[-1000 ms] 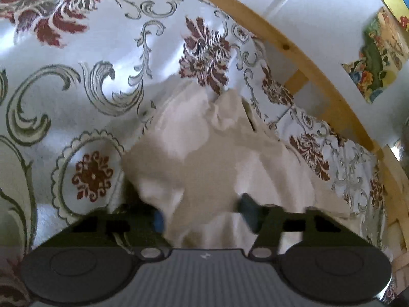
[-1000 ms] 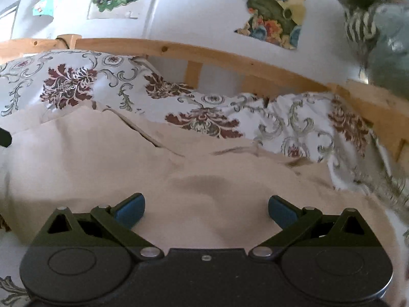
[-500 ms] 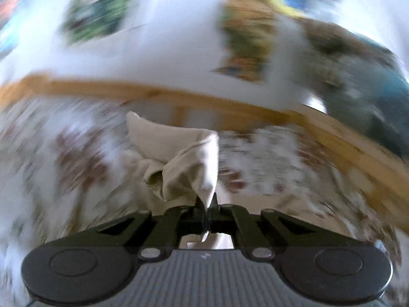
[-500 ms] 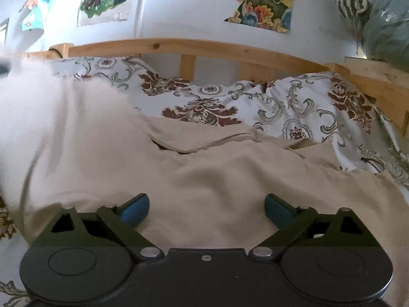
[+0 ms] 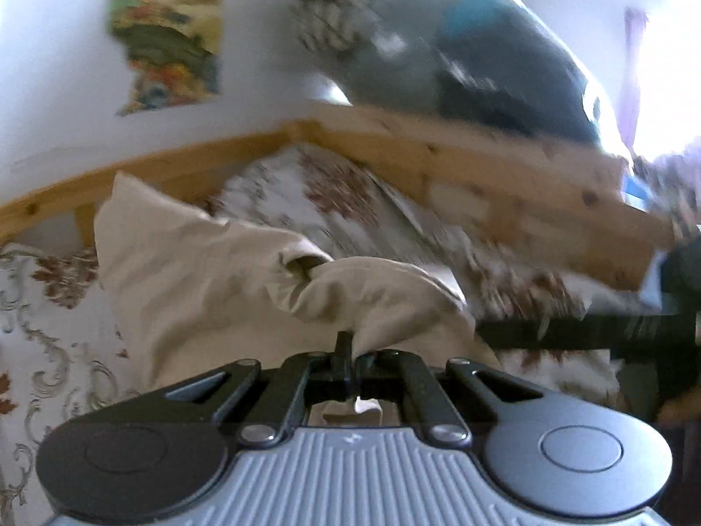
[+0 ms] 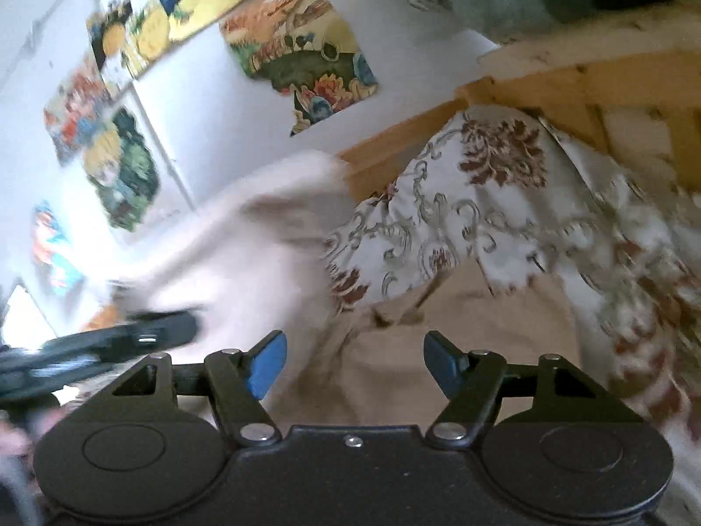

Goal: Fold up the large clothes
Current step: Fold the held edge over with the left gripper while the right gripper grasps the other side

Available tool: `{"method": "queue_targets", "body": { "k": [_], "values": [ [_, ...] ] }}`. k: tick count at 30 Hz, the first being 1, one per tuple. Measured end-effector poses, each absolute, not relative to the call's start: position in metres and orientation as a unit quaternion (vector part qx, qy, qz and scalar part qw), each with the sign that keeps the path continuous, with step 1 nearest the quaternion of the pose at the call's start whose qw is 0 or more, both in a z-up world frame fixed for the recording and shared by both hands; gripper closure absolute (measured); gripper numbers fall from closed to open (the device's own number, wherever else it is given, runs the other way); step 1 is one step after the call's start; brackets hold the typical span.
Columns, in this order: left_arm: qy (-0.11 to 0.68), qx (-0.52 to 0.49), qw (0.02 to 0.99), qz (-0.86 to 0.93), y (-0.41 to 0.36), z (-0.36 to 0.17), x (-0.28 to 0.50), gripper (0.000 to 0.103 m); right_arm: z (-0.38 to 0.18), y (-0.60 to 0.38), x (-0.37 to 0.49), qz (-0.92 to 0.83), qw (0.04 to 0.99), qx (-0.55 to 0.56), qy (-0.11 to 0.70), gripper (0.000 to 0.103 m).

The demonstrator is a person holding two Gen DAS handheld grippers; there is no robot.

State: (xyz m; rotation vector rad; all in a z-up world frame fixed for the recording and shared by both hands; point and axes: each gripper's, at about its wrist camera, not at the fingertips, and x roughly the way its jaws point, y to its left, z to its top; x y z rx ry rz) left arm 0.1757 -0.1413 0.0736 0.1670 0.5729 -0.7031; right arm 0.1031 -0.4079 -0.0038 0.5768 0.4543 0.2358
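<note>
A floral bedspread [image 6: 495,201] covers the bed inside a wooden frame [image 5: 482,166]; colourful posters [image 6: 306,65] hang on the white wall

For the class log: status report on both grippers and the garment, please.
Left gripper shut on beige garment, lifted off floral bedspread. Right gripper open, jaws just closing, gripping nothing. Nothing in the way.

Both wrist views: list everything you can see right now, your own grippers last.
Beige cloth garment: one, lying on the bed, a bunched edge lifted.
Floral white-and-maroon bedspread: one, under the garment.
Light wooden bed rail: one, along the bed's far edge.
Colourful paper posters: several, on the white wall.
Grey-blue bundle: blurred, above the rail.
Left gripper: shut on the garment.
Right gripper: open, jaws just closing, above the garment.
</note>
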Motion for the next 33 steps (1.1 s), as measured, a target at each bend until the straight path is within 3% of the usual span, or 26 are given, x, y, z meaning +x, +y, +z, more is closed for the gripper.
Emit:
{"method": "queue_targets", "body": {
  "k": [1, 3, 5, 7, 17, 26, 31, 33],
  "values": [
    [0.284, 0.09, 0.892, -0.34, -0.148, 0.068, 0.171, 0.103, -0.014, -0.423, 0.101, 0.136, 0.907, 0.334, 0.217, 0.026],
    [0.292, 0.104, 0.889, -0.336, -0.156, 0.056, 0.163, 0.103, -0.042, -0.448, 0.109, 0.187, 0.837, 0.47, 0.21, 0.009],
    [0.283, 0.124, 0.891, -0.332, -0.158, 0.05, 0.153, 0.103, -0.065, -0.458, 0.119, 0.213, 0.768, 0.569, 0.204, 0.009],
    [0.276, 0.136, 0.896, -0.321, -0.158, 0.048, 0.146, 0.103, -0.072, -0.458, 0.126, 0.227, 0.739, 0.599, 0.208, 0.009],
    [0.296, 0.098, 0.906, -0.288, -0.138, 0.06, 0.163, 0.103, -0.076, -0.453, 0.124, 0.29, 0.689, 0.604, 0.277, 0.009],
    [0.278, 0.198, 0.856, -0.388, -0.173, 0.037, 0.12, 0.103, -0.065, -0.452, 0.13, 0.206, 0.782, 0.541, 0.229, 0.017],
    [0.286, 0.237, 0.836, -0.403, -0.186, 0.017, 0.105, 0.103, -0.058, -0.441, 0.133, 0.204, 0.818, 0.479, 0.246, 0.017],
    [0.289, 0.238, 0.833, -0.408, -0.189, 0.012, 0.103, 0.103, -0.056, -0.434, 0.139, 0.201, 0.834, 0.448, 0.252, 0.023]
  ]
}}
